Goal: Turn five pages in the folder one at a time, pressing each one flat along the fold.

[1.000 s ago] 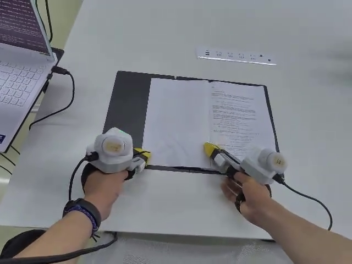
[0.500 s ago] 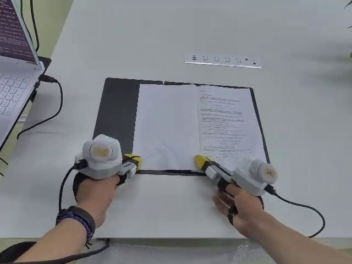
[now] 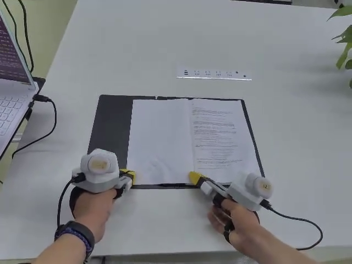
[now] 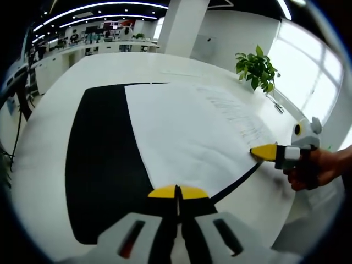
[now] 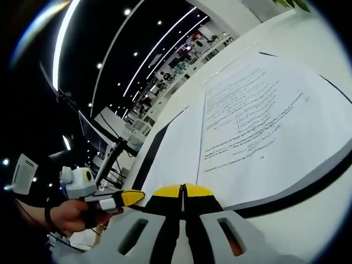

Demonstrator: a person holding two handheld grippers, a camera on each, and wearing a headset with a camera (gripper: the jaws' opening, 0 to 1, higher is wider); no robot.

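Black folder [image 3: 113, 132] open flat, long axis left-right (fold [image 3: 191, 140] runs near-far).

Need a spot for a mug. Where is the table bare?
Bare: the stretch beyond the power strip, and the table right of the folder. Crowded: laptop and cable at left, left gripper and right gripper along the near edge.

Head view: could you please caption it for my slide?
Both shut, the left gripper and right gripper sit at the near edge of the open folder.
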